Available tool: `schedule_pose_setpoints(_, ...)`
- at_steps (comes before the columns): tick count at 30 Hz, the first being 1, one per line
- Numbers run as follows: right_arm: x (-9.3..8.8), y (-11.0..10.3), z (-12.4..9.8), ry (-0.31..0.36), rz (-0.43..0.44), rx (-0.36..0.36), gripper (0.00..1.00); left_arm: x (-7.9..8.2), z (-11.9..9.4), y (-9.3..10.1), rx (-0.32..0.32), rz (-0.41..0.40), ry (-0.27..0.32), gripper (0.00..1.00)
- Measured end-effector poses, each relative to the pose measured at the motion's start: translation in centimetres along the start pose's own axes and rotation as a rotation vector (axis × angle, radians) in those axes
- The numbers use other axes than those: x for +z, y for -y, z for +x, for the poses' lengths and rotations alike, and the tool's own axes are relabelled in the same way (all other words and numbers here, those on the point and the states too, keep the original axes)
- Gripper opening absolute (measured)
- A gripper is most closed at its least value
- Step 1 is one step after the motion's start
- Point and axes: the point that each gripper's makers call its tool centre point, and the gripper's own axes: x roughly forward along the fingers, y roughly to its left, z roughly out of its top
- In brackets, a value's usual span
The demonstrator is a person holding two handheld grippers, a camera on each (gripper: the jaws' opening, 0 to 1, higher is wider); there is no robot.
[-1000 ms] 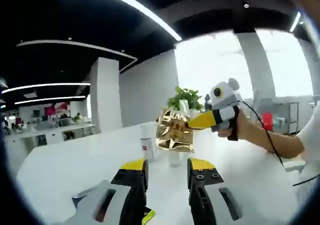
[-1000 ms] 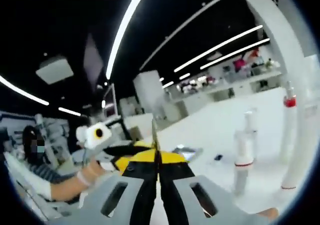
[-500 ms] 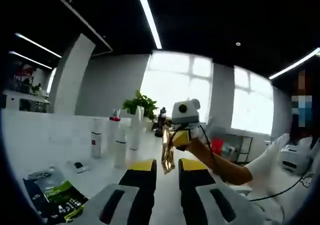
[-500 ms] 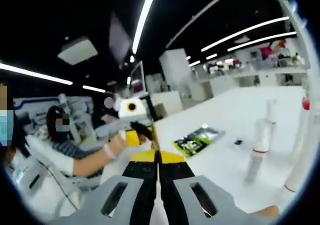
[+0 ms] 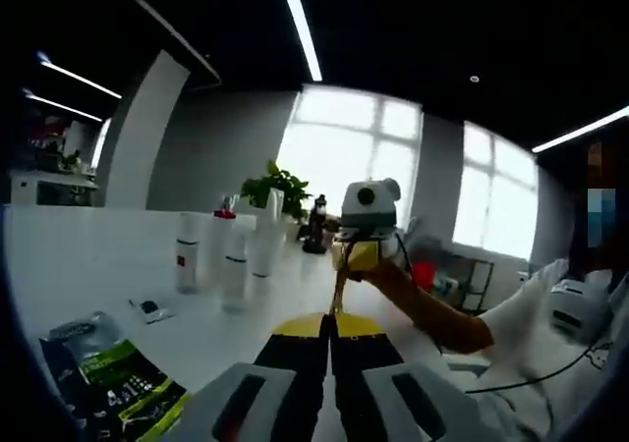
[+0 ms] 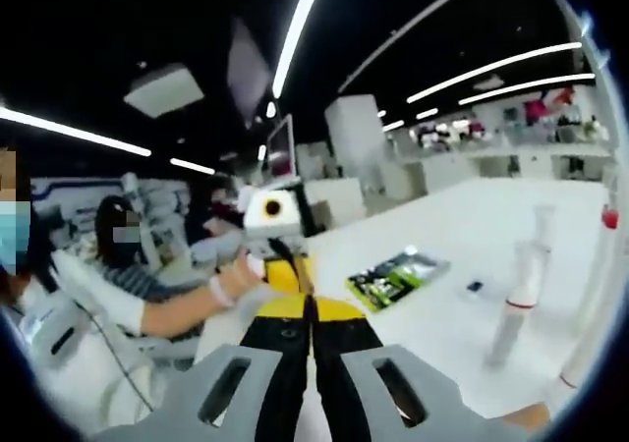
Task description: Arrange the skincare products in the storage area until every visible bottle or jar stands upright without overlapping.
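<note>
Oddly, both the left gripper [image 5: 330,326] and the right gripper [image 6: 310,309] are pinched shut on the gold sachet [image 5: 339,287], stretching it edge-on above the white table [image 5: 98,265], while the bottles [image 5: 234,265] stand upright beyond.

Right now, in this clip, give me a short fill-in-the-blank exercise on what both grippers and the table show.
1. Both grippers pinch a thin ___ foil pouch between them.
2. The left gripper has its jaws ___.
3. The sachet with green print lies flat on the ___ table.

Missing words: gold; shut; white
</note>
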Motion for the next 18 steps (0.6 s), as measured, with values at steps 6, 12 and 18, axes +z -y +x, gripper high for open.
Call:
schedule_pose_setpoints(6, 0.5, -0.2, 0.3, 0.029, -0.006, 0.010, 0.00, -0.9, 0.7, -0.3, 0.007, 0.011, -0.057, 0.00)
schedule_pose_setpoints(12, 1.9, 0.0, 0.4, 0.150, -0.140, -0.005, 0.00, 1.3, -0.4, -0.4, 0.002, -0.073, 0.048, 0.00)
schedule_pose_setpoints(18, 0.9, 0.8, 1.4, 0.102, -0.133, -0.039, 0.03, 2.6, -1.7, -1.1, 0.013, -0.134, 0.125, 0.00)
